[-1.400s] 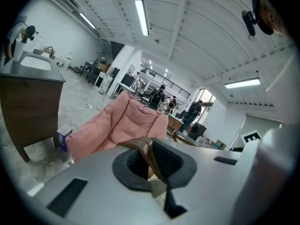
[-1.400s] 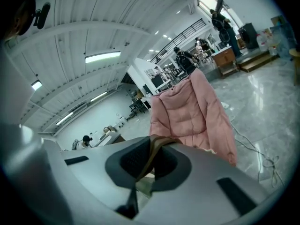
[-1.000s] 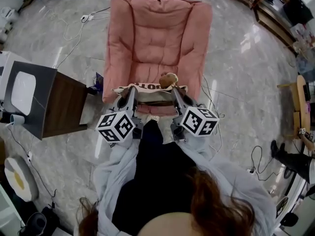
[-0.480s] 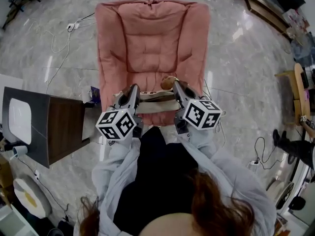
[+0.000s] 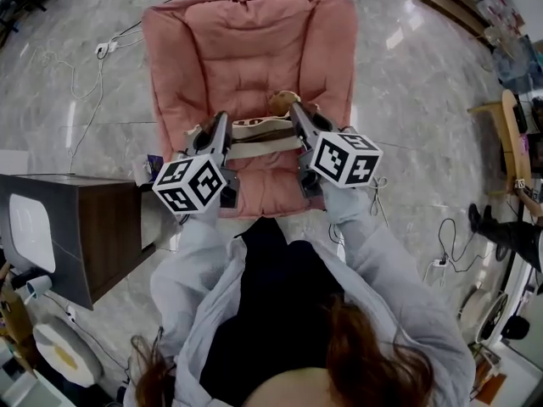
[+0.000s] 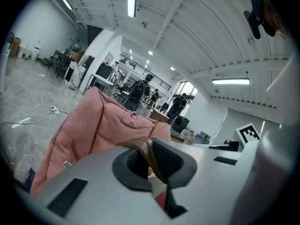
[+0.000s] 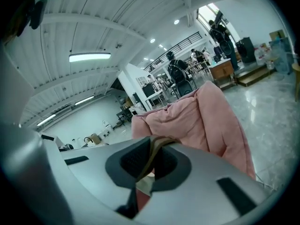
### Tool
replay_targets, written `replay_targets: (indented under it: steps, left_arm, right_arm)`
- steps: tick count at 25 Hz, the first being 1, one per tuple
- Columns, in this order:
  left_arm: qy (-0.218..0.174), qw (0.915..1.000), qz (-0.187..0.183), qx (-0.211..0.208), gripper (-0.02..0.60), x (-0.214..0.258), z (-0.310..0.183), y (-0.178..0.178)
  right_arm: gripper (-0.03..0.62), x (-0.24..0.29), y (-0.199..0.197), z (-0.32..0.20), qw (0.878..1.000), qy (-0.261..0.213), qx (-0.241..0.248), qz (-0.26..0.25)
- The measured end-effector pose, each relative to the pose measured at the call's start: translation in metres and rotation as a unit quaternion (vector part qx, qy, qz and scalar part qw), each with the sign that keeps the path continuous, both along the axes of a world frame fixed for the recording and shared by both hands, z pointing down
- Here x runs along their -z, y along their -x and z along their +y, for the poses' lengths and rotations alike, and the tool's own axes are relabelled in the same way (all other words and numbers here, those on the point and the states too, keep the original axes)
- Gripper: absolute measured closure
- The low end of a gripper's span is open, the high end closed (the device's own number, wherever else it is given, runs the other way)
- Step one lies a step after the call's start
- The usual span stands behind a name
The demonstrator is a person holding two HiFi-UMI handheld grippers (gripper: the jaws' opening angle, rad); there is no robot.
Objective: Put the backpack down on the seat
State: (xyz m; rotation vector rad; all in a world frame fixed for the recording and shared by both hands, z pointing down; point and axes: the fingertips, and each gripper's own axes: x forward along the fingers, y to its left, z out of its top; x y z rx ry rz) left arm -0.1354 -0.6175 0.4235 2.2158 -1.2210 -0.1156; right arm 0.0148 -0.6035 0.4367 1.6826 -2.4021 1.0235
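A cream backpack (image 5: pixel 263 140) with brown straps and a small brown plush hangs between my two grippers over the front of the seat of the pink armchair (image 5: pixel 246 49). My left gripper (image 5: pixel 217 131) is shut on its left brown strap (image 6: pixel 147 154), which runs between the dark pads. My right gripper (image 5: pixel 297 117) is shut on the right strap (image 7: pixel 153 154) the same way. In both gripper views the pink armchair (image 6: pixel 93 125) (image 7: pixel 206 116) rises beyond the jaws. The bag's lower part is hidden by the grippers.
A dark wooden side table (image 5: pixel 93 227) stands close on the left of the chair. Cables (image 5: pixel 85 83) trail over the marble floor at the left. Wooden furniture (image 5: pixel 509 142) and a black shoe (image 5: pixel 488 227) are at the right.
Both grippers have carried the backpack forward, from the seat's front edge to over the seat cushion. The grips on the straps are unchanged.
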Motion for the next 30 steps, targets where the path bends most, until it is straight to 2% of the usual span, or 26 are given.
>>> replay_targets:
  steps: [4, 8, 12, 18, 25, 30]
  left_arm:
    - [-0.014, 0.9997, -0.01, -0.014, 0.568, -0.002, -0.023, -0.009]
    - [0.006, 0.9993, -0.028, -0.025, 0.568, -0.037, -0.023, -0.01]
    - [0.037, 0.9985, -0.033, -0.024, 0.568, -0.063, -0.014, -0.006]
    - [0.034, 0.9985, -0.036, -0.023, 0.568, -0.066, -0.003, -0.003]
    - [0.06, 0.9976, -0.03, -0.02, 0.568, -0.075, 0.027, 0.002]
    - [0.073, 0.996, -0.038, -0.035, 0.568, -0.082, 0.058, 0.0]
  right_arm:
    - [0.585, 0.0, -0.007, -0.018, 1.0, -0.005, -0.007, 0.005]
    - [0.585, -0.034, -0.003, -0.012, 1.0, 0.021, 0.006, -0.001]
    - [0.585, -0.057, 0.001, 0.0, 0.999, 0.047, 0.007, -0.006]
    - [0.585, -0.062, 0.004, 0.012, 0.999, 0.042, 0.006, -0.004]
    - [0.585, -0.068, 0.008, 0.046, 0.998, 0.052, 0.009, -0.018]
    - [0.585, -0.075, 0.009, 0.078, 0.997, 0.07, 0.008, -0.03]
